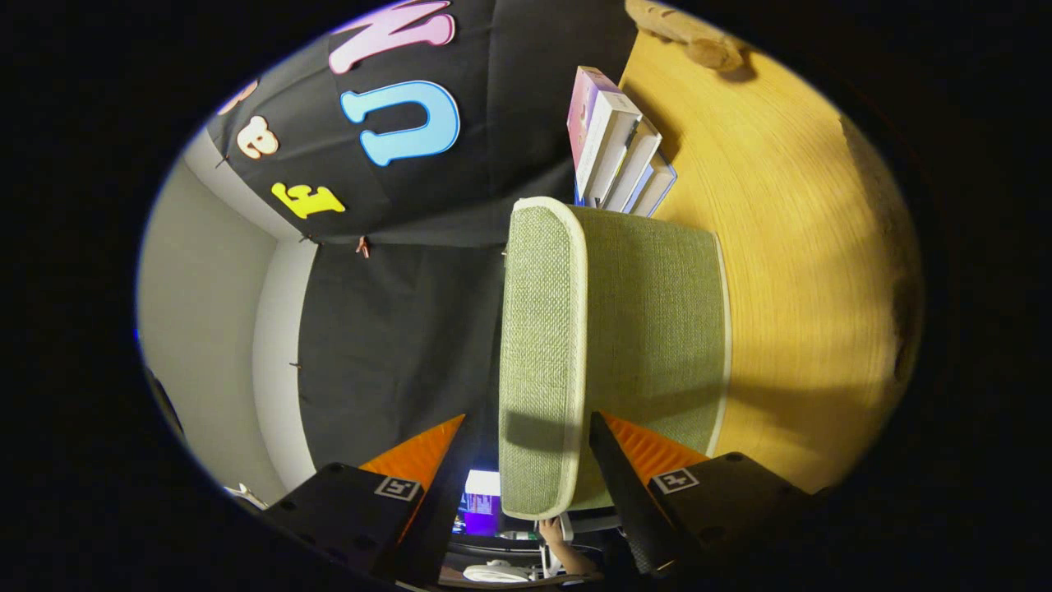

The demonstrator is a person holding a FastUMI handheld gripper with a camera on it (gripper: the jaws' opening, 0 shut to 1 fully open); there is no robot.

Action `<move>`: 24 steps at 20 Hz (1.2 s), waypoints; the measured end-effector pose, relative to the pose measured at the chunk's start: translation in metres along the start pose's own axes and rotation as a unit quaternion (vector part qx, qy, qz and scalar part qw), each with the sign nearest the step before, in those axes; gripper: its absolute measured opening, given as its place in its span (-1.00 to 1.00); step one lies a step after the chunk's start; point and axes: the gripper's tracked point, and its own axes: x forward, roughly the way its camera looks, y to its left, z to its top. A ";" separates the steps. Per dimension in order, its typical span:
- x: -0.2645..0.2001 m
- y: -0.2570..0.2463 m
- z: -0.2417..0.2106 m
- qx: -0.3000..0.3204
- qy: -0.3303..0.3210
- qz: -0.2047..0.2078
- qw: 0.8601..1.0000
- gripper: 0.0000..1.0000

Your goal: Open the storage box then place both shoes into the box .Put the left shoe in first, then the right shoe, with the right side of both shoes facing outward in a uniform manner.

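**Inspector:** State of the tongs (519, 448)?

**Assistant:** Spread apart. The view is rolled on its side. The green fabric storage box (612, 345) has its lid edge standing in the gap between the fingers. I cannot tell whether either finger touches the fabric, so I record no grip.

**Inspector:** Position of the box?

**Assistant:** It sits on the wooden counter (789, 271), lid down as far as I can judge. Just beyond the box, against the black cloth wall, stands a row of books (620, 148). Further along the counter from the box lies a brown soft object (694, 37); too blurred to identify.

**Inspector:** The shoes?

**Assistant:** Nothing to report on them from this position. A person's hand (552, 530) appears near the box's lower corner, behind the fingers.

**Inspector:** Step in hand?

**Assistant:** My judgement: the opening step, not yet completed.

**Inspector:** Next move?

**Assistant:** Close on the lid's trimmed edge and swing it clear. A soft fabric lid may slip or drag the whole box.
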 end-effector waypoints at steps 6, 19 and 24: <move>0.002 0.004 0.004 -0.010 -0.013 0.005 1.000 -0.86; 0.061 0.157 -0.003 -0.137 -0.041 -0.036 0.989 -0.88; 0.134 0.197 -0.022 -0.195 -0.010 -0.050 0.980 -0.86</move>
